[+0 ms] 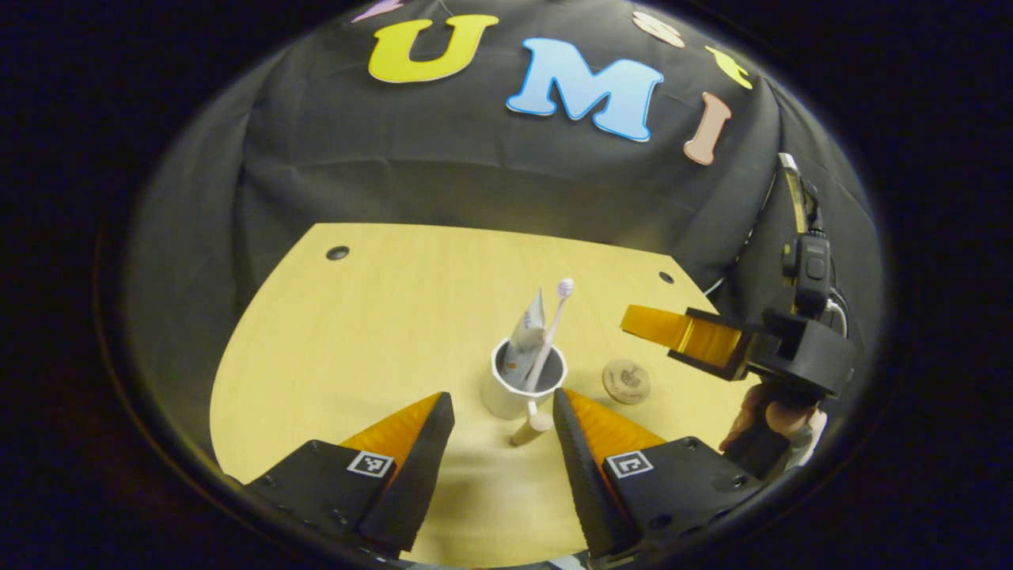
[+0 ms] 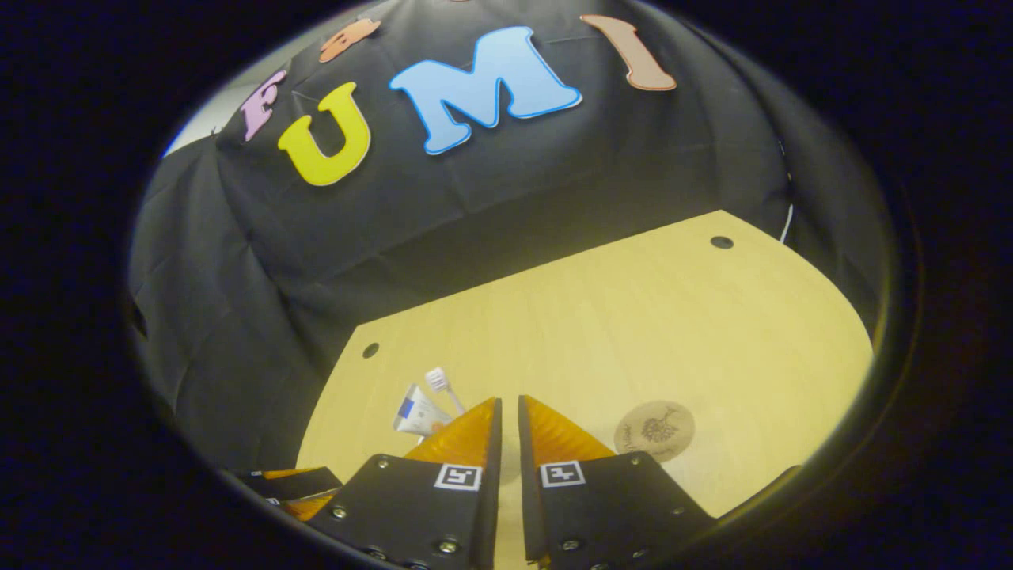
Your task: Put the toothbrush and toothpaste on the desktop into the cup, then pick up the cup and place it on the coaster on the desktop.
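Left gripper view: the left gripper (image 1: 502,412) has its fingers spread wide w/ nothing between them. The cup (image 1: 522,380) stands upright just ahead of the tips, centred on the gap, its handle (image 1: 532,423) sticking out toward the gripper. Toothpaste (image 1: 525,336) and toothbrush (image 1: 550,328) are both already in the cup, leaning, long axes near-vertical, brush head up. Right of the cup, near but not touching, the coaster (image 1: 626,381) lies flat on the desktop (image 1: 356,340). Further right the right gripper (image 1: 637,321) hangs above the desk, a hand (image 1: 772,423) on its grip.

Right gripper view: low left, tube (image 2: 418,413) and brush head (image 2: 436,378) peek out beside the fingers; the cup body is hidden behind them. The right gripper (image 2: 506,412) has fingers nearly pressed together, a thin slit, nothing in it. Coaster (image 2: 654,431) sits ahead and to the right of its tips.

Judgement: loading looks done; what's left is lifting the cup over to the coaster. The left gripper is nearer and lined up, so the move is a short carry to its right.

Writing: the tube has print and the coaster a stamped motif w/ small text, neither legible.
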A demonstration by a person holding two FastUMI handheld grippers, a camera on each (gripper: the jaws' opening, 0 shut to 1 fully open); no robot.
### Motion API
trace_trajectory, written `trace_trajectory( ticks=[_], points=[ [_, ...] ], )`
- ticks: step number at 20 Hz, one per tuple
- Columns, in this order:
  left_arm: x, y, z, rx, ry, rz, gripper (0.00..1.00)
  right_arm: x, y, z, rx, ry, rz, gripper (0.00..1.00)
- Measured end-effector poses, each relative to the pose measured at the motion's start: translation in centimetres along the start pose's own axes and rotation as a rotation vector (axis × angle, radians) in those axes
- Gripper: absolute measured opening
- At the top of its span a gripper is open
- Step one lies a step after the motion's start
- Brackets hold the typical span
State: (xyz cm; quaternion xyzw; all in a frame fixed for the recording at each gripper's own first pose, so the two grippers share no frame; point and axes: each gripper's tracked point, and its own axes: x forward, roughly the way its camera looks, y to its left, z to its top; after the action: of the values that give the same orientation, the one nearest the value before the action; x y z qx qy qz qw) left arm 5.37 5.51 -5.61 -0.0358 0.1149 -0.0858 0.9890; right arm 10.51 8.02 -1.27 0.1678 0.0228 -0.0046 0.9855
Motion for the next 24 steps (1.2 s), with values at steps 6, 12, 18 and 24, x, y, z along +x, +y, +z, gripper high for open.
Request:
trace_trajectory(
  ticks=[6, 12, 18, 24],
  points=[
    [3.1, -2.0, -1.9, -0.003, 0.154, -0.031, 0.83, -2.0, -6.6, 1.0, 0.063, -0.019, -0.113, 0.12],
    [6.1, -1.6, -4.8, 0.012, 0.392, -0.011, 0.83, -3.5, -11.8, 0.9, 0.131, -0.013, -0.203, 0.13],
    [9.7, -1.4, -6.4, 0.025, 0.514, 0.037, 0.82, -4.9, -16.4, 1.6, 0.17, -0.019, -0.281, 0.13],
    [12.9, -0.4, -7.9, 0.056, 0.582, 0.097, 0.83, -6.3, -21.1, 1.9, 0.208, -0.007, -0.354, 0.12]
  ],
)
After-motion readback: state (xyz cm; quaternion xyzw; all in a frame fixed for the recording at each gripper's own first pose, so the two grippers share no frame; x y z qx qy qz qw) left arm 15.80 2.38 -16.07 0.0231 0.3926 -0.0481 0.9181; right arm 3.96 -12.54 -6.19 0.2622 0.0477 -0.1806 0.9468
